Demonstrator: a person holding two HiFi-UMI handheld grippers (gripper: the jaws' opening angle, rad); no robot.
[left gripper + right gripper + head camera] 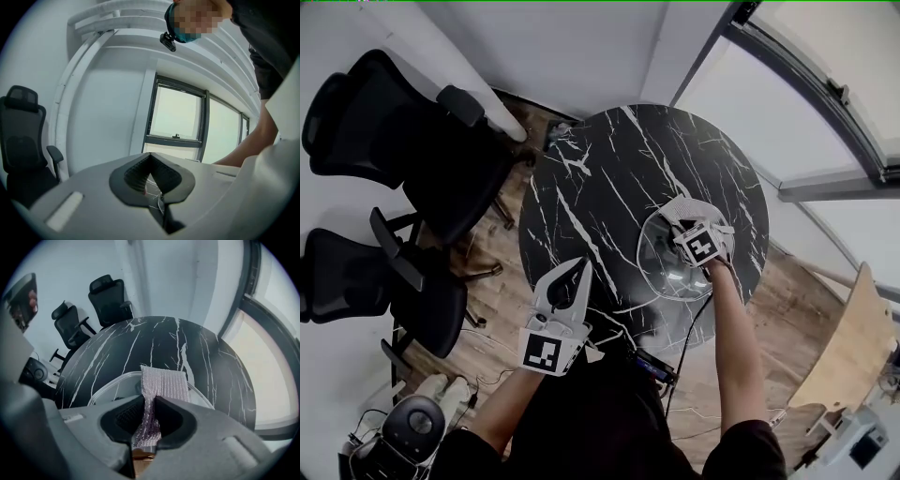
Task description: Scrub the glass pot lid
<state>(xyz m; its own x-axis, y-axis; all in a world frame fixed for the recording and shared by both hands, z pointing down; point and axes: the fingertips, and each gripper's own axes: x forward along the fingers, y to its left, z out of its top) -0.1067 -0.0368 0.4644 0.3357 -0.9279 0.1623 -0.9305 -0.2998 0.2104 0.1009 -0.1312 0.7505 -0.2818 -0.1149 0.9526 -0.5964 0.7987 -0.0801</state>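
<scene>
Right, nearest to me and off the table's [609, 178] near edge, the left gripper [578, 269] hangs in the air over the floor. Its jaws are pressed together with nothing between them but a few stray threads, and its own view points up at a wall and window, not at the work. It plays no part in the job at this moment.

Further in, over the table's near right portion, the right gripper [149, 401] has its jaws clamped tight on a silvery mesh scrubbing cloth [164, 380]. The loose end of the cloth fans out ahead of the jaws and lies on the glass pot lid [658, 267]. The lid rests flat on the table, inside its near right edge.

Beyond the lid, the table's far half shows only black marble with white veins. Past the table's left side stand two black office chairs [384, 131], and a window [267, 366] lies past its right side.

My reading is that the scrubbing is under way or only starting: the cloth is gripped and on the glass, so pickup and approach are done. I can't see suds, grime or any cleaned patch, so I can't judge how much of the lid has been covered. As far as I can tell, the strokes across the glass and around the rim remain to be done, and nothing steadies the lid.
</scene>
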